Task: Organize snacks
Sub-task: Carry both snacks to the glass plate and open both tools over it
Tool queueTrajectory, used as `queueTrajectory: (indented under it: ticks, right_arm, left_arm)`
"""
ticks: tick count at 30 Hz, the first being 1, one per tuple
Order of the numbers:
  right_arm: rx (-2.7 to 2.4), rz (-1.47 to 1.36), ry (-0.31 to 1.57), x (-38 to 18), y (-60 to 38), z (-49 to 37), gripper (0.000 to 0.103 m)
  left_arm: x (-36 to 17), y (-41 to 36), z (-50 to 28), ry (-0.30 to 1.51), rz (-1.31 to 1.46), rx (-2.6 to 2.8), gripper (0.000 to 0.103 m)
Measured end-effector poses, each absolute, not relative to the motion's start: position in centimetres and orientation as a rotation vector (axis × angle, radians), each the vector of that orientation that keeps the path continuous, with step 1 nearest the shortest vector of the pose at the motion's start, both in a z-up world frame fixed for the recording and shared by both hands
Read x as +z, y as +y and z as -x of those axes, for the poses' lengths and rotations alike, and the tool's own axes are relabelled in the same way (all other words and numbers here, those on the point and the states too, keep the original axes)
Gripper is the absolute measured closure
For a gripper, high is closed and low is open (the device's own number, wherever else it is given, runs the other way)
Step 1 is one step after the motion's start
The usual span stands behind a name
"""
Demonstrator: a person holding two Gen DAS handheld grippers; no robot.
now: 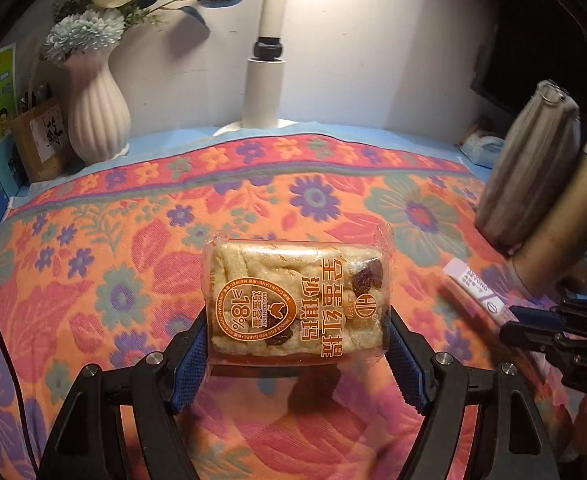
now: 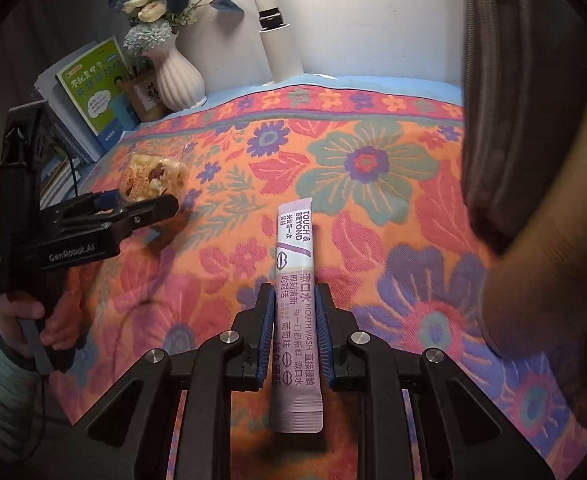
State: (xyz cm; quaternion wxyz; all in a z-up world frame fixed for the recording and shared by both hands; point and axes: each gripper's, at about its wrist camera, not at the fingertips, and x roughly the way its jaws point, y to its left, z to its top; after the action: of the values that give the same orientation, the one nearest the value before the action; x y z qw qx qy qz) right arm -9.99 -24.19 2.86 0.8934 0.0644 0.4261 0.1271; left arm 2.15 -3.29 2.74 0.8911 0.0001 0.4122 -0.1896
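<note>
Floral orange tablecloth point(image 1: 133, 216) fills both views. At frame centre, the left gripper point(image 1: 299, 344) clamps a clear-wrapped sachima cake point(image 1: 297, 300); the right gripper point(image 2: 293, 332), angled downward, pinches a lilac mouthwash sachet point(image 2: 295, 280).

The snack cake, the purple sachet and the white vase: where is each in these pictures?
Snack cake point(image 1: 297, 300), left wrist view: middle of its clear wrapper.
Purple sachet point(image 2: 295, 264), right wrist view: printed face above the pads.
White vase point(image 1: 97, 116), left wrist view: its ribbed belly.
</note>
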Motion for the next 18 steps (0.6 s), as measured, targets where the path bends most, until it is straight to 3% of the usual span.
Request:
queueTrajectory:
  ticks: [18]
  right_arm:
    - [0.157,-0.251,0.806,5.2,-32.2,21.6,0.084]
  left_arm:
    - [7.5,-15.2,8.7,0.802,-0.11,-0.692,0.026]
